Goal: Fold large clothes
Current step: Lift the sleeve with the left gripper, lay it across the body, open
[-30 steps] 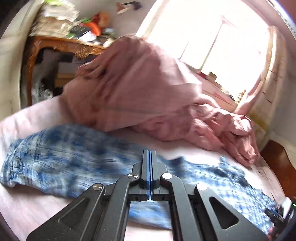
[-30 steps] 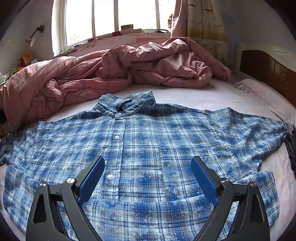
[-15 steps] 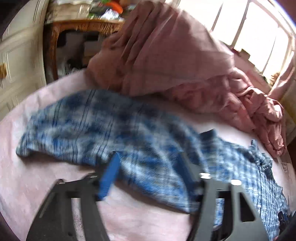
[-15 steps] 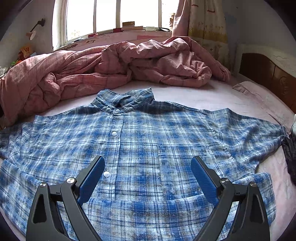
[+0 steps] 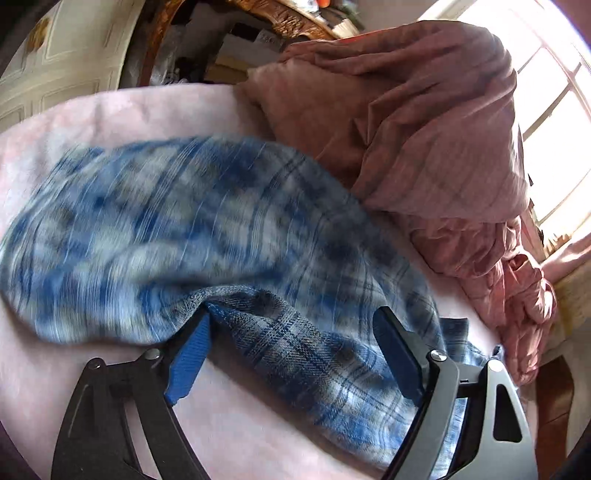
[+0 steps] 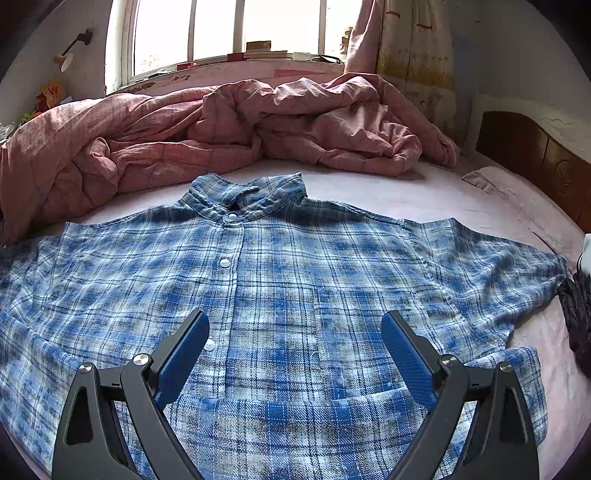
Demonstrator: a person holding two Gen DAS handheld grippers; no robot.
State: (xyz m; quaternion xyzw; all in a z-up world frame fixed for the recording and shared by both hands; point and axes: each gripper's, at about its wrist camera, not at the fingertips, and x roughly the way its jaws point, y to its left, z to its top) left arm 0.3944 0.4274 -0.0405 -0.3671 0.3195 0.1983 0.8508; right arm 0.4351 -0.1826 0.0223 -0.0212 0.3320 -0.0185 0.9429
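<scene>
While both pairs of blue-padded fingers stand wide apart and hold nothing, one blue-and-white plaid button-up shirt (image 6: pixel 295 295) lies spread face up on the pale pink bed sheet (image 6: pixel 424 195). Nearest in the right wrist view, the right gripper (image 6: pixel 295 347) hovers over the shirt's lower front; four white buttons show along the placket, and the hem is cut off at the bottom edge. Beyond the collar lies one crumpled pink quilt (image 6: pixel 229 129), then one window (image 6: pixel 229 33) with books on its sill. Only the left wrist view shows the left gripper (image 5: pixel 291 336), set around a fold of one shirt sleeve (image 5: pixel 166 236), which is motion-blurred; whether the pads touch it is unclear. Behind stands one carved wooden table (image 5: pixel 258 18), partly cropped.
</scene>
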